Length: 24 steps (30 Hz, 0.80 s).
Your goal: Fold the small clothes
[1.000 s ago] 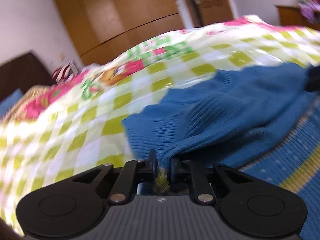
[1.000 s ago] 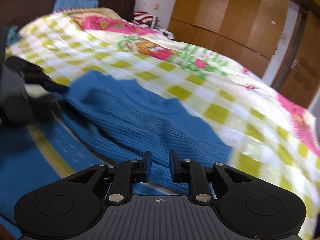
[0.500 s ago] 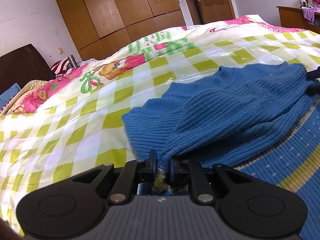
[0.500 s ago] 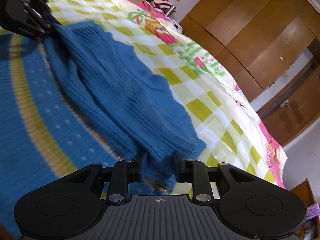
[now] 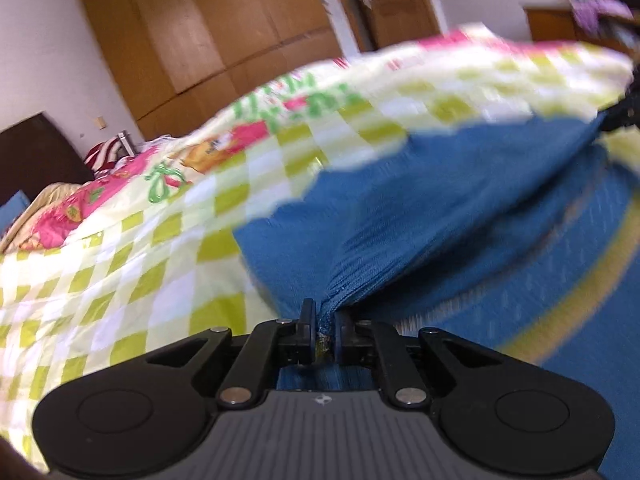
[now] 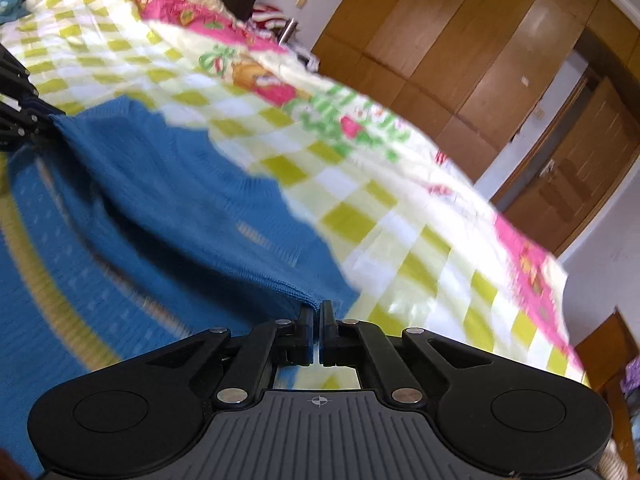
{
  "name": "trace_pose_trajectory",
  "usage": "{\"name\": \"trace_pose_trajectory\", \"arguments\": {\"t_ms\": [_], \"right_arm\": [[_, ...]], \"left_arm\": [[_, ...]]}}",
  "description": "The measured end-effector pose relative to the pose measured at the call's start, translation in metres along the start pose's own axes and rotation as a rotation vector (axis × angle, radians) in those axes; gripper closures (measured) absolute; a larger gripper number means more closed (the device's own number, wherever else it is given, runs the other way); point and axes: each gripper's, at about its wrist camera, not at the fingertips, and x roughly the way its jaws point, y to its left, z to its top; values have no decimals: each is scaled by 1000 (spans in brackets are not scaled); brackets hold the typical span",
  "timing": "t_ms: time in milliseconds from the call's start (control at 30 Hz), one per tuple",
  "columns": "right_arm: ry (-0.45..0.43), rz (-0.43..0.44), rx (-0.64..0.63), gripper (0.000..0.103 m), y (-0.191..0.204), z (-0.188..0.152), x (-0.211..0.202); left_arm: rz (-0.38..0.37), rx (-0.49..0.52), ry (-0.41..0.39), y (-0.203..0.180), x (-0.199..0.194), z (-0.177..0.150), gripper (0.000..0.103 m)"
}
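Note:
A blue knit sweater (image 5: 440,200) with a yellow stripe lies on the checked quilt (image 5: 140,260). My left gripper (image 5: 323,318) has a bunched edge of it between its fingers, and the jaws are closing tighter on the fabric. In the right wrist view the sweater (image 6: 168,184) runs from my right gripper (image 6: 320,312) to the left gripper (image 6: 16,116) at the far left edge. The right jaws are closing, nearly together, with the sweater's hem pinched between them. The right gripper (image 5: 624,112) also shows at the far right of the left wrist view. The knit edge is stretched between both grippers.
The quilt (image 6: 360,160) covers a wide bed. Wooden wardrobes (image 5: 224,28) and a door (image 6: 580,160) stand behind it. A dark headboard (image 5: 32,152) and a red-striped item (image 5: 104,156) are at the bed's head. A wooden cabinet (image 5: 552,24) stands at the far right.
The right jaws, apart around the hem before, have come together on it. The left jaws squeeze tighter on their edge. The knit edge is now raised and pulled straighter between the grippers.

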Motion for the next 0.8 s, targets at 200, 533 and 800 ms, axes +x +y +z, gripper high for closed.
{"name": "trace_pose_trajectory", "arguments": {"t_ms": [200, 533, 800], "right_arm": [[101, 16, -71, 103, 10, -22, 7], [-61, 320, 229, 94, -18, 46, -14], [19, 622, 232, 86, 28, 125, 86]], "left_arm": [[-36, 13, -2, 4, -14, -11, 73], [-64, -78, -119, 6, -47, -7, 66], [-121, -55, -146, -26, -5, 16, 62]]}}
